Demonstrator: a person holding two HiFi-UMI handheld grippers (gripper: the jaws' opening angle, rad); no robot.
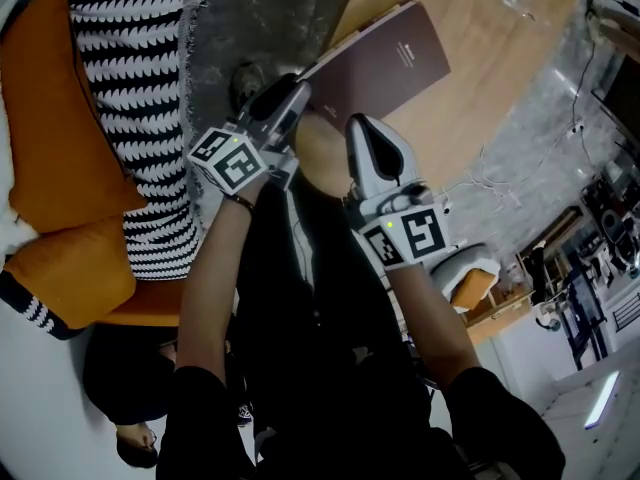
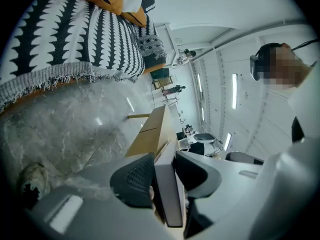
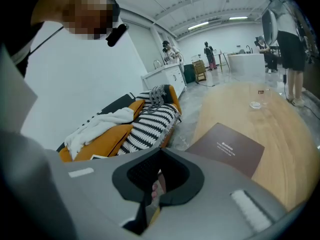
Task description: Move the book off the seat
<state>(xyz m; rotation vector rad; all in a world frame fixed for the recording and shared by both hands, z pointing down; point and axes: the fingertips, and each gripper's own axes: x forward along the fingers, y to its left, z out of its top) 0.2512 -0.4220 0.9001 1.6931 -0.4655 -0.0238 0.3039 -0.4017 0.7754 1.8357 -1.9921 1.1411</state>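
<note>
Maroon book (image 1: 385, 63) is lying flat on the round wooden table (image 1: 500, 88), at 12 o'clock in the head view. Its near corner is sticking out past the table edge. Left gripper (image 1: 296, 96) is clamping that corner, with the book edge-on between the pads and both pads pressing on the covers. Right gripper (image 1: 360, 126) is hovering at 3 o'clock from the left one, just beside the book's near edge, jaws together and gripping nothing. Orange sofa (image 1: 60, 168) with a black-and-white blanket (image 1: 140, 88) is sitting at 9 to 10 o'clock. It is apart from the book, with grey floor (image 1: 260, 18) lying between them.
</note>
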